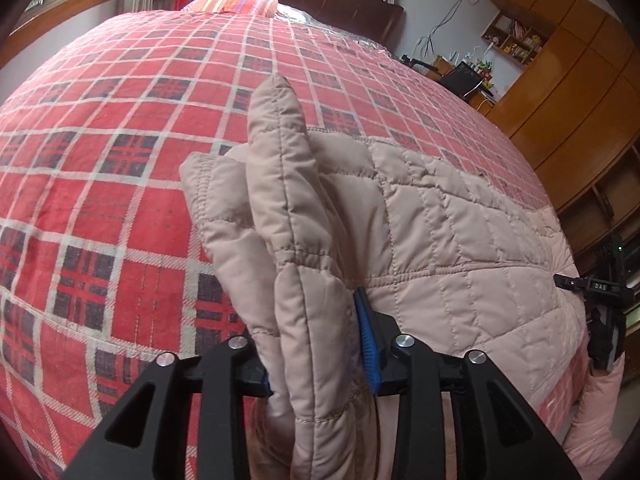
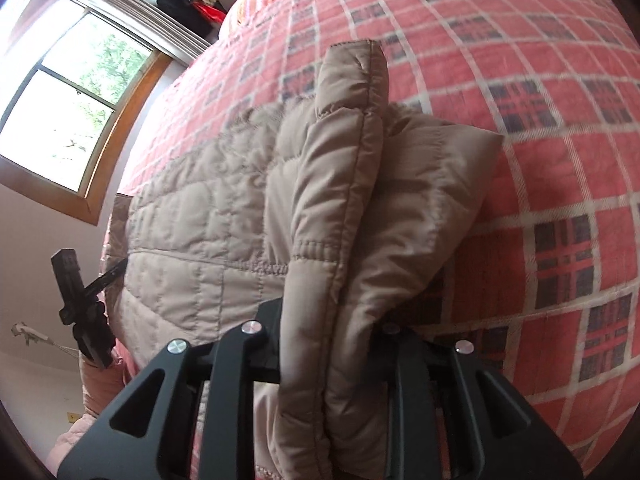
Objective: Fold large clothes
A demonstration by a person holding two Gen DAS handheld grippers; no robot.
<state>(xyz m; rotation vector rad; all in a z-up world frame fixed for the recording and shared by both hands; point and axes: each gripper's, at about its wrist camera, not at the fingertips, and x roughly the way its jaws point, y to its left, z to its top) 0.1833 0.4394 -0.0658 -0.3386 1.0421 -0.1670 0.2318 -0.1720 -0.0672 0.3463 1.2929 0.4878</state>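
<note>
The left gripper [image 1: 320, 356] is clamped on a thick fold of a beige quilted jacket [image 1: 440, 232], which spreads over a red checked bedspread [image 1: 120, 140]. The other gripper [image 1: 604, 312] shows at the jacket's right edge, its grip unclear

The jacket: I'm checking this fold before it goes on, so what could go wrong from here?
1. The left gripper pinches a thick bunched edge of the jacket; slippery padding might slide out.
2. The right gripper also clamps several puffy layers, so one layer could drop free.
3. The jacket lies near the edge of the bed; it might slip off.
</note>
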